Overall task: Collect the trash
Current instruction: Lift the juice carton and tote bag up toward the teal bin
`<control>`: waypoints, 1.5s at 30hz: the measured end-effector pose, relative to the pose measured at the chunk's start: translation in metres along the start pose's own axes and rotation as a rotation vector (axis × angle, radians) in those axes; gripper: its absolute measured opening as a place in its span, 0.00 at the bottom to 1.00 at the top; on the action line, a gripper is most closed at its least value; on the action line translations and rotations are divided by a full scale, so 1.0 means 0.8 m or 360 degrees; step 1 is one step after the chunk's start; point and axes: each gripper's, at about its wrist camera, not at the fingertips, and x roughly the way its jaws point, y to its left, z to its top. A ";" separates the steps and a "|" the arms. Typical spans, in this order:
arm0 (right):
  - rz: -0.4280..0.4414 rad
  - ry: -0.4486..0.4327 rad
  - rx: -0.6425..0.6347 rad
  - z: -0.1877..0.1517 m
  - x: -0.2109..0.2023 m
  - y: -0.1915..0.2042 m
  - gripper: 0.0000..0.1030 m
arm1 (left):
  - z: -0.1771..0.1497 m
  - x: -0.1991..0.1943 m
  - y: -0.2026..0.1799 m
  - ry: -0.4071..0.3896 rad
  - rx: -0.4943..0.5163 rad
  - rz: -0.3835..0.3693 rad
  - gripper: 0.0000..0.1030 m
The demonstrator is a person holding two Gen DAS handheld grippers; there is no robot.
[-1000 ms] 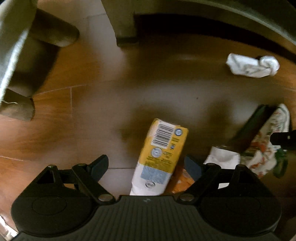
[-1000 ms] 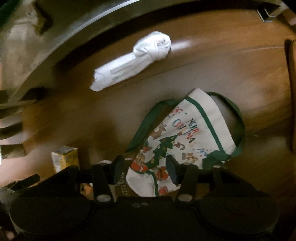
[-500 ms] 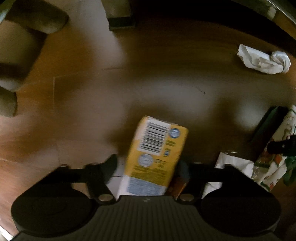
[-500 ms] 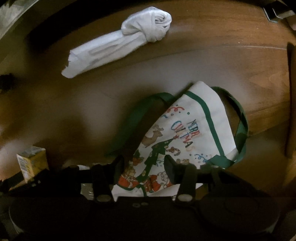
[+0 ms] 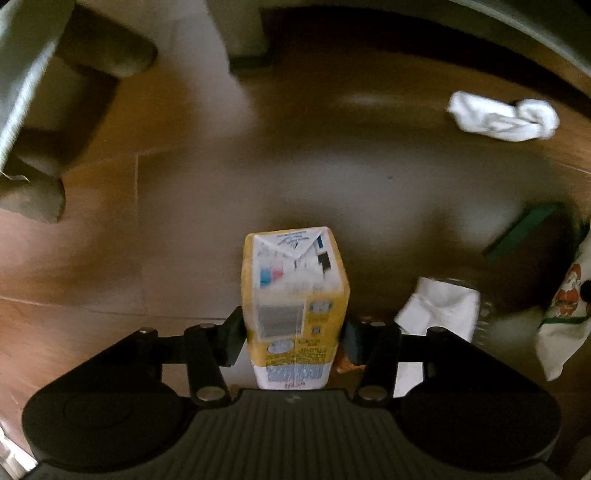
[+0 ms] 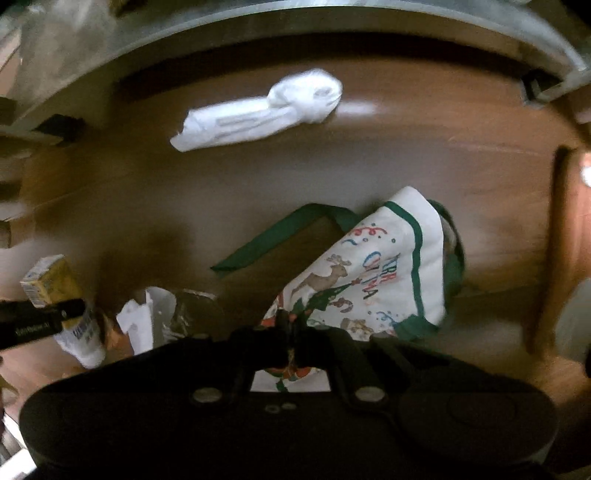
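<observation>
The left hand-held gripper (image 5: pixel 293 332), whose jaws have just been closing, clamps a yellow-and-white cardboard drink carton (image 5: pixel 293 295) above the glossy brown wooden floor (image 5: pixel 332 177); a second ago the carton lay flat between wide jaws. The right hand-held gripper (image 6: pixel 291 341) has just snapped closed on the edge of the white cloth Christmas-print bag with green trim (image 6: pixel 373 273), which earlier sat loose between its fingers. A knotted white cloth (image 6: pixel 258 114) lies well apart, and crumpled white paper (image 5: pixel 439 310) lies near the carton.

Dim room, wood floor (image 5: pixel 155 280) seen from above.
Plank seams show left of the claw; a pale glare patch ahead of it. A grey furniture edge (image 6: pixel 258 33) curves across the far side, dark shadow beneath it. A wooden leg (image 6: pixel 554 251) stands to the right.
</observation>
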 end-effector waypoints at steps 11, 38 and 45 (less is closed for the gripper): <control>0.0080 -0.0292 -0.0107 -0.033 -0.147 -0.024 0.02 | -0.012 -0.163 -0.027 -0.0259 0.0149 -0.0010 0.49; 0.0243 -0.1596 -0.0822 -0.187 -0.603 -0.011 0.02 | -0.157 -0.659 -0.113 -0.1368 0.0031 -0.0093 0.49; 0.0212 -0.1949 -0.0927 -0.171 -0.718 0.015 0.02 | -0.151 -0.753 -0.137 -0.1606 0.0012 -0.0045 0.49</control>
